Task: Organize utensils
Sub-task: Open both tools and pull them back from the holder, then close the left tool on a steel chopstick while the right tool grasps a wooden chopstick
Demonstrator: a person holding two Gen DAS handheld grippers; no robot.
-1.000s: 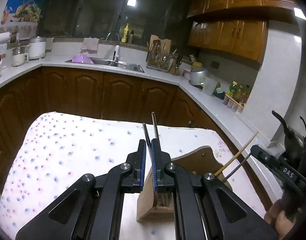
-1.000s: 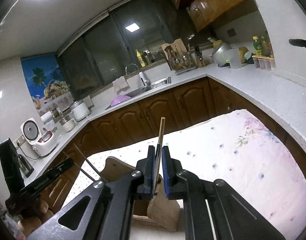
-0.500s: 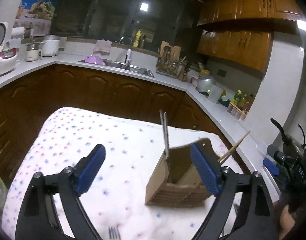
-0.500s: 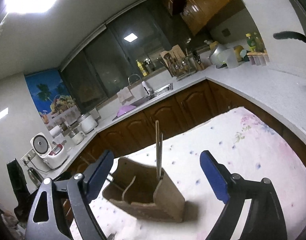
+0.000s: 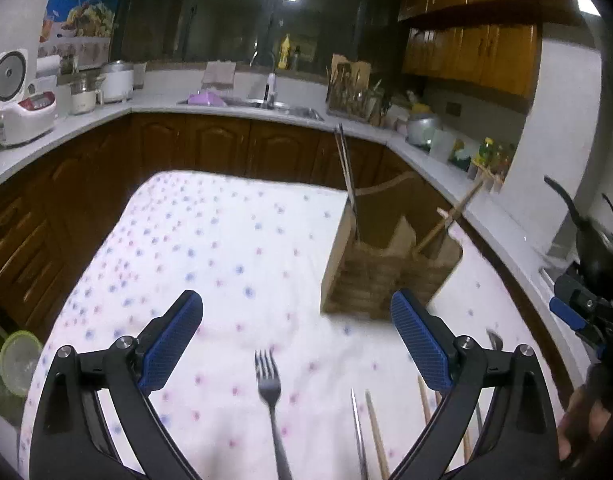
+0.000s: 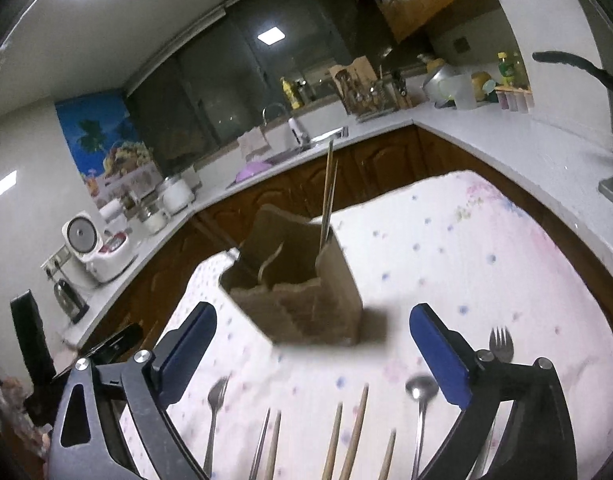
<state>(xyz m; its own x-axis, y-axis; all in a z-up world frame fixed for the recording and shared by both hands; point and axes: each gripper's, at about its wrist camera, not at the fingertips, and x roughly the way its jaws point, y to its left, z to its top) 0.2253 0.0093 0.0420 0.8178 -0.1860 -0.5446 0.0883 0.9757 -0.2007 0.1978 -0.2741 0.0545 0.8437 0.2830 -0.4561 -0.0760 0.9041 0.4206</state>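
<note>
Cutlery lies loose on a flower-dotted cloth (image 5: 210, 240) over the tabletop, in front of a wooden holder (image 5: 390, 264) that already has a pair of metal chopsticks (image 5: 348, 178) standing upright in one compartment and a wooden pair (image 5: 452, 216) leaning out of another. Left gripper (image 5: 296, 336) hangs above the cloth with its blue-padded fingers (image 5: 172, 338) spread wide apart and nothing between them. A fork (image 5: 271, 396) lies almost directly under the gap, slightly nearer the camera than the fingertips, tines pointing away toward the holder and its long axis running along the fingers' own direction. More chopsticks (image 5: 370, 432) lie just right of the fork, parallel to it. In the right wrist view, the right gripper (image 6: 312, 344) is likewise wide open and empty, with the holder (image 6: 302, 296) just beyond it. Below its fingers lie a fork (image 6: 215, 412), several chopsticks (image 6: 352, 432), a spoon (image 6: 420, 408) and a second fork (image 6: 500, 346) partly hidden behind the right finger (image 6: 438, 352), all pointing roughly toward the holder. By my judgement the left gripper is best placed for the fork beneath it, needing to drop and draw back a little. No readable writing or brand shows in either view; distant bottles and a rice cooker (image 5: 20, 100) are too blurred to read.
</note>
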